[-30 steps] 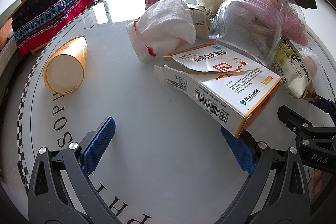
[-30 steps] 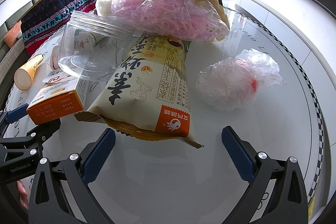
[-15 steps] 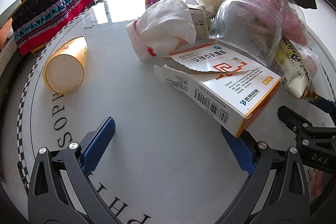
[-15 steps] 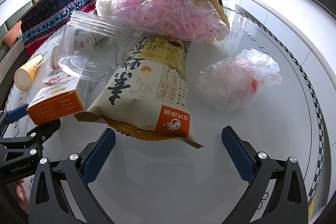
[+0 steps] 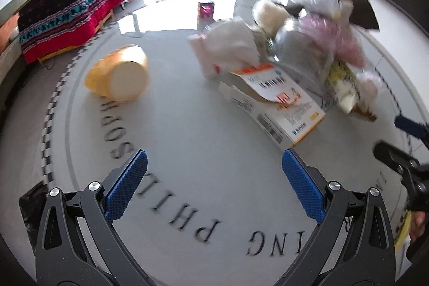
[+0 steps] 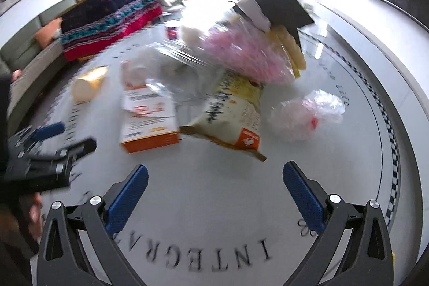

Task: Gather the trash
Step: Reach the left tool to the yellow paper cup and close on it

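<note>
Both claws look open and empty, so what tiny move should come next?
Probably ease the left claw forward to straddle the box's orange near corner: it lies closest, and nothing sits between the open jaws. The image is blurred.

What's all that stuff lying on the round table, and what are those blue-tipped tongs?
Paper cup: one, yellow, on its side, left.
Cardboard box: one, white and orange, torn open, middle.
White cloth: one, behind the box.
Clear plastic jar: one, on its side, behind the box.
Snack bag: one, yellow, right of the box.
Pink-filled plastic bag: one, behind the snack bag.
Crumpled clear wrap: one, far right.
Table: one, grey, lettered.
Left gripper: open, empty.
Right gripper: open, empty.
</note>
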A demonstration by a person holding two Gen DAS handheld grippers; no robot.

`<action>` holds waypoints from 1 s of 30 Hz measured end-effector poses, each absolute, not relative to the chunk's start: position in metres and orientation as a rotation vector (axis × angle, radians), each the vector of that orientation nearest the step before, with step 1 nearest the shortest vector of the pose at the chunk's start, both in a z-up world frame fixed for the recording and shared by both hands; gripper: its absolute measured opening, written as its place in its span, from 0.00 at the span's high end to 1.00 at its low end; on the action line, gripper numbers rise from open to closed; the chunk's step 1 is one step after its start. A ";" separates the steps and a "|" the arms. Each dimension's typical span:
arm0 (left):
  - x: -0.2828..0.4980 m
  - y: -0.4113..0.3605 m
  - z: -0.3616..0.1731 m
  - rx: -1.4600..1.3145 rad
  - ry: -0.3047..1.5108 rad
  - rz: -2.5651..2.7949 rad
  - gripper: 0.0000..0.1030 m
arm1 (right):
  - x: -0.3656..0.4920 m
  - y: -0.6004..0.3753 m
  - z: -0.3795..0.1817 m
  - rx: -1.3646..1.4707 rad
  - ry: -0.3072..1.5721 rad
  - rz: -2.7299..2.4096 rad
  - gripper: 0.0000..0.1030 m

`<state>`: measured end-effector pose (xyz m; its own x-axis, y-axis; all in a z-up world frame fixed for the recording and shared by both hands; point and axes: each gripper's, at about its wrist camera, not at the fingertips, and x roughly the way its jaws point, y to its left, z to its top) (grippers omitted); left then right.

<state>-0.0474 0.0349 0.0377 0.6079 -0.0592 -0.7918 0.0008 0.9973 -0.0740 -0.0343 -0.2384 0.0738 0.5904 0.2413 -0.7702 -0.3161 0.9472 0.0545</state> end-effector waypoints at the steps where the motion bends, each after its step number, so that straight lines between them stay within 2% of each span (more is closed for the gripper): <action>1: -0.049 0.043 0.043 -0.085 0.916 -0.029 0.06 | -0.038 -0.237 0.080 -0.099 0.875 0.347 0.02; 6: -0.043 0.078 0.053 -0.173 0.933 0.019 0.06 | -0.050 -0.226 0.109 -0.169 0.829 0.482 0.04; 17: -0.039 0.121 0.059 -0.271 0.958 0.094 0.06 | 0.019 -0.176 0.135 -0.386 0.773 0.712 0.15; 27: -0.007 0.134 0.050 -0.325 1.013 0.093 0.06 | 0.065 -0.152 0.102 -0.475 0.911 0.810 0.40; 29: -0.001 0.133 0.047 -0.327 1.024 0.095 0.06 | 0.064 -0.149 0.096 -0.493 0.923 0.822 0.48; 30: 0.001 0.134 0.045 -0.331 1.027 0.093 0.06 | 0.062 -0.149 0.094 -0.499 0.928 0.830 0.61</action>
